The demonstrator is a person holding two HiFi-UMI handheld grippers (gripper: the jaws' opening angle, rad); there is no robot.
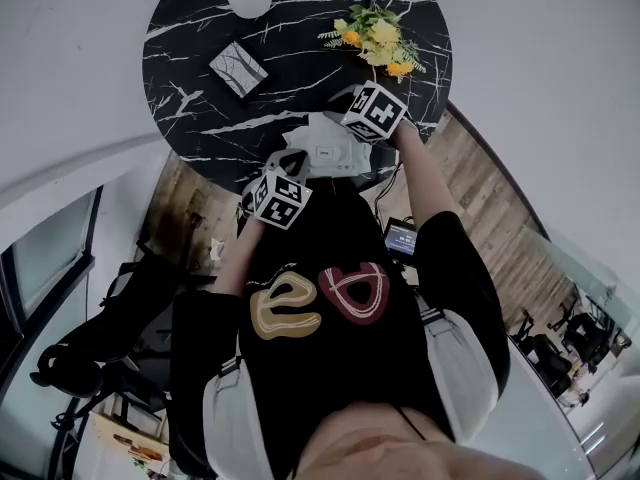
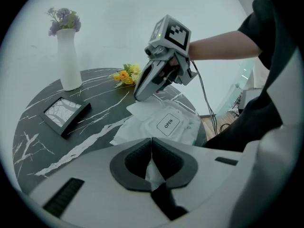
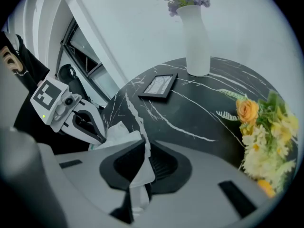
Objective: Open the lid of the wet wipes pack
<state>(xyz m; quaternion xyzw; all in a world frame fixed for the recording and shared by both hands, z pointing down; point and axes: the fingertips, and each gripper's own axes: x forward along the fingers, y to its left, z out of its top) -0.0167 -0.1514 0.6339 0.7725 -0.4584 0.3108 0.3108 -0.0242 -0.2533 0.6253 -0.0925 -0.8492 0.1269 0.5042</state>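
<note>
The white wet wipes pack [image 2: 164,127] lies at the near edge of the round black marble table [image 2: 42,141], and its lid label marked OPEN [image 2: 167,123] lies flat on top. My left gripper [image 2: 152,151] is shut on the pack's near white wrapper edge. My right gripper [image 2: 138,97] comes in from the far side, tilted down, and is shut on a white flap [image 3: 137,172] at the pack's far end. In the head view the pack [image 1: 325,154] sits between the left gripper [image 1: 290,165] and the right gripper [image 1: 333,121].
A white vase with purple flowers [image 2: 68,61] stands at the back of the table. A dark picture frame [image 2: 65,113] lies flat to the left of the pack. A bunch of yellow flowers [image 3: 266,137] lies close to the right gripper. Wooden floor and cables [image 1: 400,233] lie below the table edge.
</note>
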